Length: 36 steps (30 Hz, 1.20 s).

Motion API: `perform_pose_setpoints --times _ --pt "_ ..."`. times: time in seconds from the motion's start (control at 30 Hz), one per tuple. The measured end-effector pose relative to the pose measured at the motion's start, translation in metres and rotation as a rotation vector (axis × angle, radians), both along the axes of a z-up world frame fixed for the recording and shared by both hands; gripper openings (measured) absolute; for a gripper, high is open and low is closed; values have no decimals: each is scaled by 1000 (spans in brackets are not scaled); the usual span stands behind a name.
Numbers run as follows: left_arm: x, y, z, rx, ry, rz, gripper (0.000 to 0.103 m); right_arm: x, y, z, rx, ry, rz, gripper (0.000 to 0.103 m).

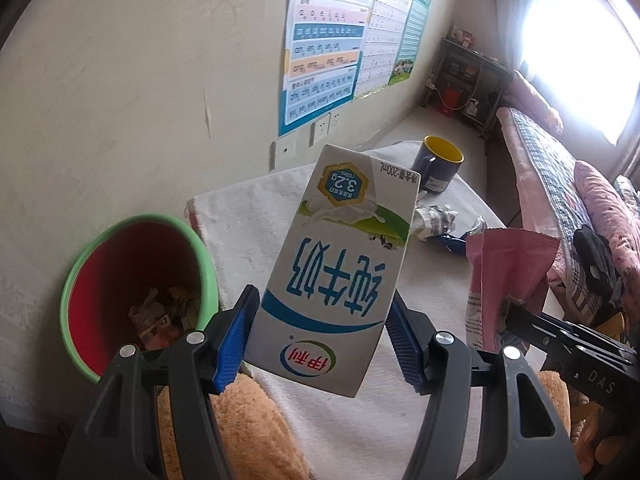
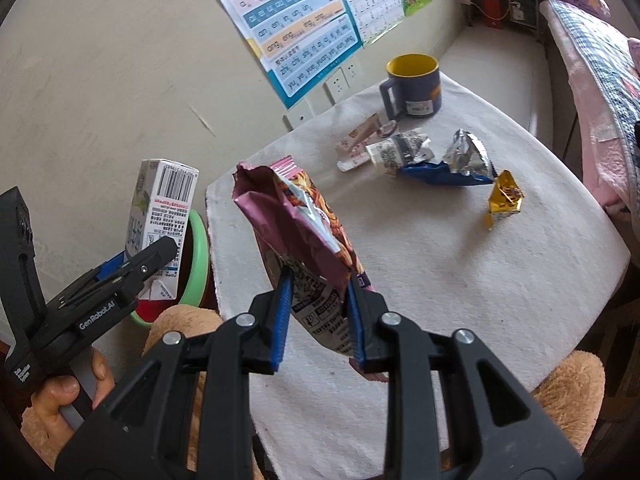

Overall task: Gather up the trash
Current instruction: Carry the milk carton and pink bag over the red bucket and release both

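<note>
Blue ribbed pads on my left gripper (image 1: 320, 334) press both sides of a white cardboard milk carton with blue lettering (image 1: 340, 264), held upside down and tilted, its jaws set fairly wide around the box. My right gripper (image 2: 318, 320) is closed much narrower, pinching the lower end of a crumpled pink foil snack bag (image 2: 298, 236) whose torn mouth points up and away from me.

Each camera catches the other tool from the side. The left view shows the pink bag only as a flat pink sheet at its right edge. The right view shows the carton's barcode panel and my left hand (image 2: 68, 396) wrapped round the handle — neither of which the left camera sees.

Just beyond the carton, the left view looks into a round bin with a green rim and red inside (image 1: 136, 292), with scraps lying at the bottom; it stands beside the table's left edge against the wall. The right view shows only a sliver of its green rim behind the carton.

Farther out on the white cloth-covered table (image 2: 460, 280) lie a gold foil wrapper (image 2: 504, 196), a silver-and-blue foil packet (image 2: 460, 164), a crumpled printed wrapper (image 2: 400, 150) and a small pale sachet (image 2: 358, 138) — mostly hidden by the carton in the left view. Farthest stands a blue mug with a yellow inside (image 2: 414, 86).
</note>
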State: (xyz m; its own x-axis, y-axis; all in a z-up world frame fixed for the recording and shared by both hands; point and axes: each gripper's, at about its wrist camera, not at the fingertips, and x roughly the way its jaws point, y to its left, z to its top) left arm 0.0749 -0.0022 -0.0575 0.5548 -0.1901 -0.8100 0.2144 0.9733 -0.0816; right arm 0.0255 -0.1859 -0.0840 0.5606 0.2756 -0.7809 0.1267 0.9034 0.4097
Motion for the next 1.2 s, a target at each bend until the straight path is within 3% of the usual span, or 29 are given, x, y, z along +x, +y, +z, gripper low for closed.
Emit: perform_pose_setpoints --times 0.47,1.2 --pt "6 29 -5 -9 8 67 60 14 27 4 -13 4 57 25" --pt "12 108 -22 -9 34 234 60 53 105 -2 -30 40 216 25"
